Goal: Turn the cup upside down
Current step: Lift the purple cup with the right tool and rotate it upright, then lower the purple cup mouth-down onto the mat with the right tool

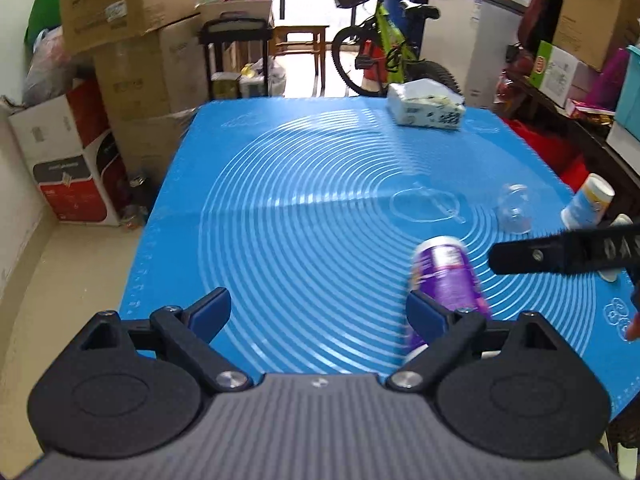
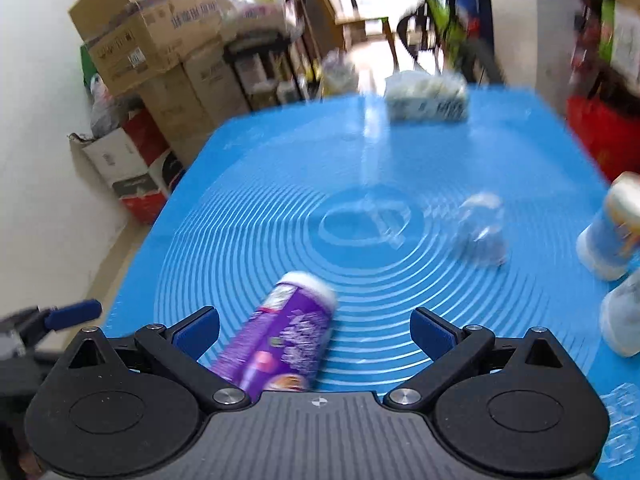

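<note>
A purple paper cup (image 1: 448, 276) stands on the blue mat (image 1: 304, 208), mouth down and tilted. In the left wrist view it is just beyond my left gripper's right finger. My left gripper (image 1: 318, 312) is open and empty. In the right wrist view the purple cup (image 2: 284, 332) sits between the open fingers of my right gripper (image 2: 316, 332), nearer the left one, not clamped. A finger of the right gripper shows in the left wrist view (image 1: 560, 254).
A clear cup (image 1: 514, 208) and a blue-and-white paper cup (image 1: 588, 200) stand mouth down at the mat's right. A tissue pack (image 1: 426, 106) lies at the far edge. Stacked boxes (image 1: 132, 52) and a bicycle (image 1: 384, 52) are beyond the table.
</note>
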`<state>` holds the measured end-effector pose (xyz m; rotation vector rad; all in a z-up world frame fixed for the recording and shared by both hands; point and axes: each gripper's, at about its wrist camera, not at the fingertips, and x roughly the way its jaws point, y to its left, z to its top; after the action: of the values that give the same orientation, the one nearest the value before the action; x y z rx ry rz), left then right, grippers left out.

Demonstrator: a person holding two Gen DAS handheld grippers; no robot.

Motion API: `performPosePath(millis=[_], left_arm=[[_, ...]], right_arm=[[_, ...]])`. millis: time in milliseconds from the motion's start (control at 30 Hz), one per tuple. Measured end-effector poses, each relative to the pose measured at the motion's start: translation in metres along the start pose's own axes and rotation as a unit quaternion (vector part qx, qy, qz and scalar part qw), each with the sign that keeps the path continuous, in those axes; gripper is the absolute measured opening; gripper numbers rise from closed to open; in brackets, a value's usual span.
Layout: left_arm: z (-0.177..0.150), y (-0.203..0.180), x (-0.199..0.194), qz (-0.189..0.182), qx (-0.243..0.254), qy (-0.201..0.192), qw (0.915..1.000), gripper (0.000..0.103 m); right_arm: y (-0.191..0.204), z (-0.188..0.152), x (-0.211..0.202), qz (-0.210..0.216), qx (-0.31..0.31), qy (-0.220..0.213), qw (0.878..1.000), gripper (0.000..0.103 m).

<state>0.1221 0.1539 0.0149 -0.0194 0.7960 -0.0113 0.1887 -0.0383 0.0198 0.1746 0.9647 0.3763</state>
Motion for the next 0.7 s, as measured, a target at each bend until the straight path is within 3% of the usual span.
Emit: performPosePath(millis=[200, 367, 433, 567, 700], left_arm=[[-0.008, 0.013, 0.008, 0.021, -0.001, 0.001, 0.9998, 0.094], [-0.013, 0.016, 0.011, 0.02, -0.005, 0.005, 0.9998, 0.094], [-0.014, 0.015, 0.011, 0.018, -0.004, 0.003, 0.9998, 0.094], [-0.015, 0.012, 0.008, 0.013, -0.004, -0.008, 0.9999, 0.094], [-0.015, 0.008, 0.001, 0.013, -0.006, -0.029, 0.9995, 0.094]], right_arm=[[0.007, 0.015, 0.048, -0.006, 0.024, 0.077, 0.997, 0.101], [0.0, 0.009, 0.071, -0.002, 0.038, 0.116, 0.992, 0.069], [-0.004, 0.007, 0.071, 0.011, 0.044, 0.111, 0.993, 0.068], [-0.002, 0.003, 0.05, 0.017, 0.012, 0.053, 0.998, 0.067], [0.006, -0.008, 0.006, -0.017, -0.048, -0.083, 0.995, 0.066]])
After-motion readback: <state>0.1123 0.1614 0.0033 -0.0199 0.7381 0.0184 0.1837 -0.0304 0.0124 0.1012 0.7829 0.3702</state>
